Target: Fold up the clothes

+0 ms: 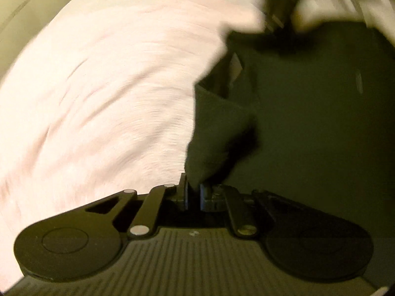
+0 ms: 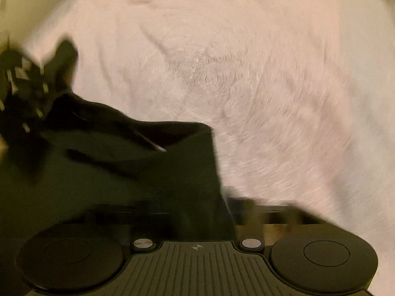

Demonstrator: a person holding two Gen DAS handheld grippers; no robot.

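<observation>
Both grippers, left (image 1: 194, 194) and right (image 2: 229, 212), pinch dark garment (image 1: 308, 128) over pale sheet (image 1: 111, 86).

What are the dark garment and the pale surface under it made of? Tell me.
Dark garment: soft matte fabric, likely knit cotton; it drapes and creases limply. Pale surface: apparently a fuzzy, towel-like cloth, wrinkled with no shine; blur leaves this uncertain.

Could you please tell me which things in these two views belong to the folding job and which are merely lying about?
Job: dark garment, left gripper shut on it, right gripper blurred at its edge.
Lying about: pale bedcover underneath.
</observation>
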